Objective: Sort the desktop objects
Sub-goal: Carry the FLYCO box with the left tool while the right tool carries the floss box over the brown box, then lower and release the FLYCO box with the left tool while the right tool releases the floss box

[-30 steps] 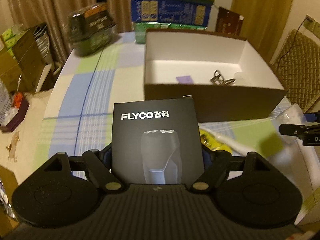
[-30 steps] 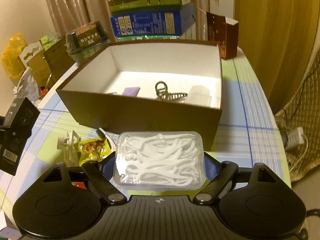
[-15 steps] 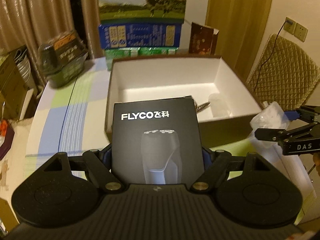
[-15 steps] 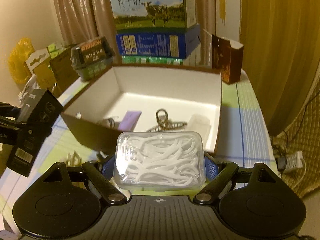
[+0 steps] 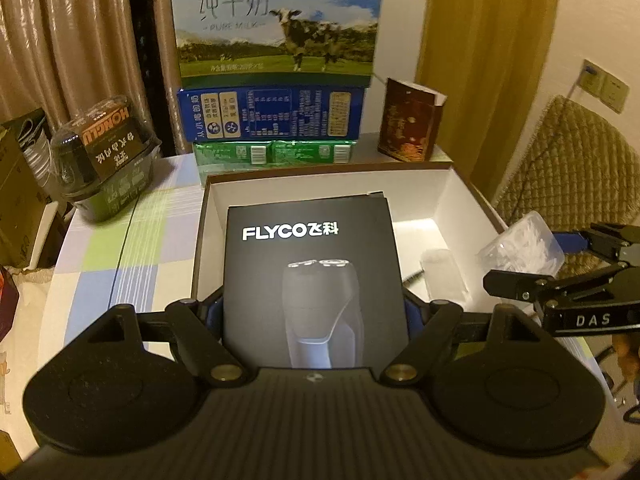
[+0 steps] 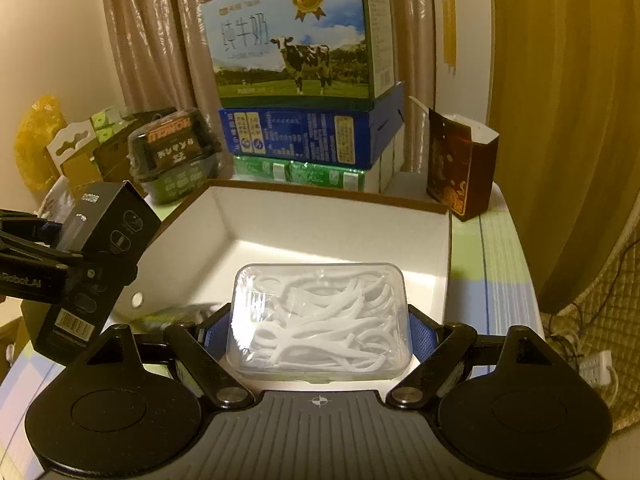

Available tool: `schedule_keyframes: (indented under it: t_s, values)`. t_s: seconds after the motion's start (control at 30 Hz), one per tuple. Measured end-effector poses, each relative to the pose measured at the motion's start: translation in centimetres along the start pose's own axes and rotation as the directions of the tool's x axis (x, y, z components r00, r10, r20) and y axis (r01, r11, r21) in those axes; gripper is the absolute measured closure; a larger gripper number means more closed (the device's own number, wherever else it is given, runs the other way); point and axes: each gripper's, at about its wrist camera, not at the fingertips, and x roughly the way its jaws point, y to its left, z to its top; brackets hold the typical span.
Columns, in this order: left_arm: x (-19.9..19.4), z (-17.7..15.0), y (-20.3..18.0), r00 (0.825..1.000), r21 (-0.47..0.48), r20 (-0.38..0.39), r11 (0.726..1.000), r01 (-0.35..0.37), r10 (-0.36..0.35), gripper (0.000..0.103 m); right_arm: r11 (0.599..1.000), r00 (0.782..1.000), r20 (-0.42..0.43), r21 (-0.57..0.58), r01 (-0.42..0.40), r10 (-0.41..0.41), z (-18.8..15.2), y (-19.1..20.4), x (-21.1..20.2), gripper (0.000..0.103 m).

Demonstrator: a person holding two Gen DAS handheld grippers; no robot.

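Observation:
My left gripper is shut on a black FLYCO shaver box, held upright over the near left part of an open brown cardboard box with a white inside. My right gripper is shut on a clear case of white floss picks, hanging over the same box at its near right side. Each gripper shows in the other's view: the right one with the case at the right edge, the left one with the shaver box at the left. A small clear item lies inside the box.
Stacked milk cartons stand behind the box, with a dark red paper bag to their right and a wrapped snack tub to their left. The checked tablecloth shows left of the box. A quilted chair stands off the table's right edge.
Both grippers moved forward and up with their loads, from in front of the brown box to over its near wall. The loose items on the table before the box dropped out of sight.

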Motion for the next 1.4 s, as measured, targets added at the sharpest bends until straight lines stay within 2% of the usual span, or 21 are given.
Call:
schedule_keyframes:
  t_s: [0.23,0.43,0.57,0.77,1.13,1.4]
  values:
    - [4.4,3.1,0.7,0.999,0.01,-0.019,0.999,-0.041,0.042,0.026,1.0,0.999,-0.031,0.011,0.013,-0.013,2.2,-1.5,4.1,0.02]
    - [9.5,4.9,1.1,0.994,0.043,-0.078,0.996,-0.075,0.078,0.026,0.999,0.995,-0.087,0.024,0.044,-0.042,3.3,-2.9,8.2,0.02]
    - [13.1,5.6,1.3,0.987,0.065,-0.114,0.992,-0.106,0.113,0.026,0.997,0.992,-0.113,0.032,0.068,-0.064,3.7,-3.7,10.3,0.02]
    - [17.0,6.2,1.5,0.979,0.065,-0.157,0.991,-0.119,0.128,0.026,0.995,0.986,-0.143,0.039,0.092,-0.085,3.8,-4.7,12.5,0.02]
    - [20.7,5.9,1.7,0.968,0.077,-0.208,0.989,-0.129,0.142,0.026,0.995,0.983,-0.158,-0.002,0.096,-0.095,3.7,-4.7,14.4,0.02]
    - [20.4,6.4,2.1,0.974,0.076,-0.182,0.989,-0.123,0.135,0.026,0.995,0.983,-0.159,-0.034,0.091,-0.096,3.8,-4.2,15.2,0.02]
